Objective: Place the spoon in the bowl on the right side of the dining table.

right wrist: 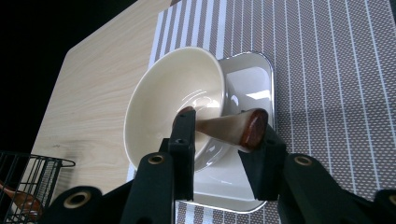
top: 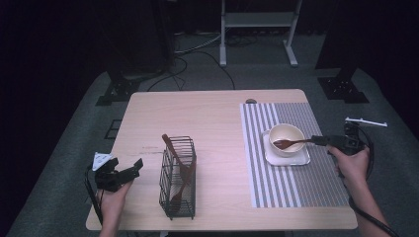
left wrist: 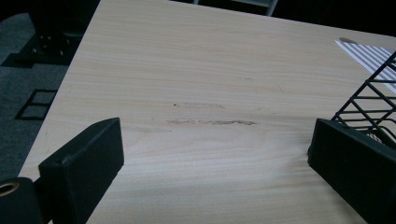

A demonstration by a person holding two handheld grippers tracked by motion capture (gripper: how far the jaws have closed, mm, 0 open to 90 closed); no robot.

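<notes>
A cream bowl stands on a white square plate on the striped placemat. A dark wooden spoon lies in the bowl, its handle pointing out over the rim to the right. My right gripper has the handle's end between its jaws, close to the right jaw and with a gap at the left one, so it is open. My left gripper stands open over bare table, left of the wire basket.
A black wire basket stands at the table's middle front with wooden utensils leaning in it. Light wood table runs between basket and placemat. Stands and cables sit on the floor beyond the far edge.
</notes>
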